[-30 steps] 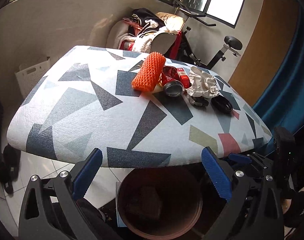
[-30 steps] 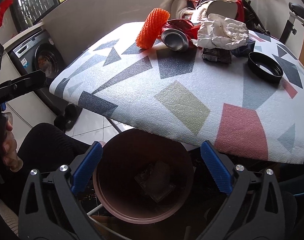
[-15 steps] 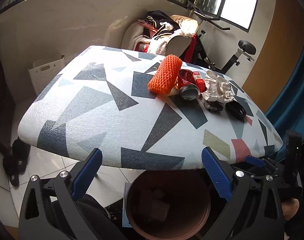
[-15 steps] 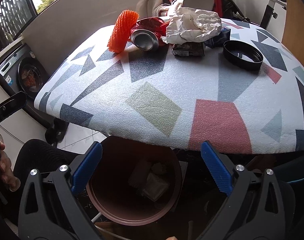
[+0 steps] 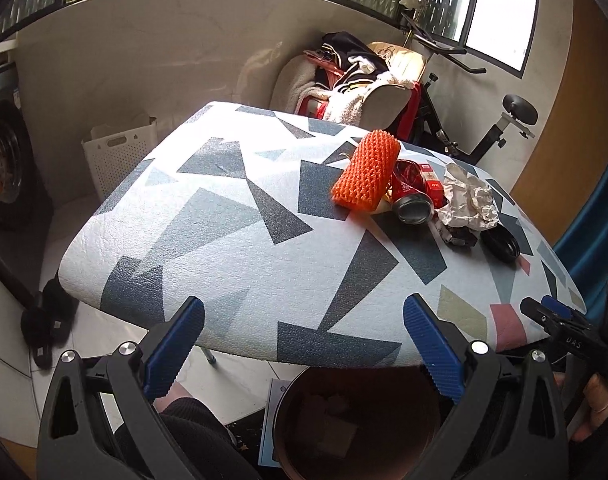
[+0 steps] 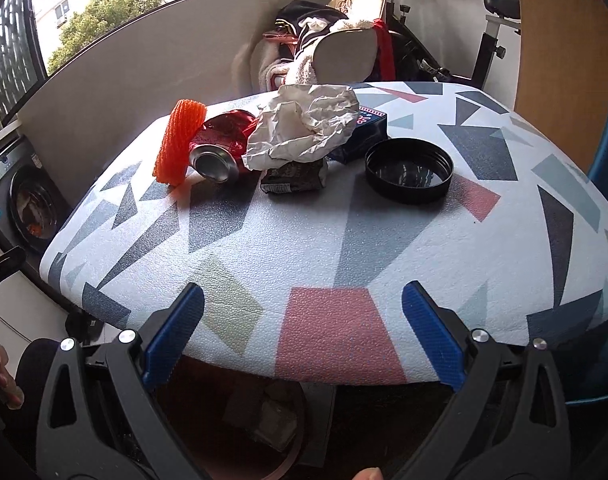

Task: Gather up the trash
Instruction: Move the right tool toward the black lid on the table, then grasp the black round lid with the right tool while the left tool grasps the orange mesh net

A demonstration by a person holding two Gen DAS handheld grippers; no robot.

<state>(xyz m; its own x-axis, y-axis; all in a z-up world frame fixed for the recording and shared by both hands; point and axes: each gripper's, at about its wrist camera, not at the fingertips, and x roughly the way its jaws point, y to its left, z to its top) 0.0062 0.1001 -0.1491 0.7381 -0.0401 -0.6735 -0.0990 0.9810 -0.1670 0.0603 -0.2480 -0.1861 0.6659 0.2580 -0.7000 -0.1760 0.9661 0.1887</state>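
Right wrist view: both hand-held grippers gape empty before the table's trash.

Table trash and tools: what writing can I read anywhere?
"UAS", or close to it: white letters on the black arm of the right tool.
Red can: white script, not readable.
Red box: small print, blurred.
Dark blue box: pink marks, unreadable.
Dark packet: barcode label, too small.
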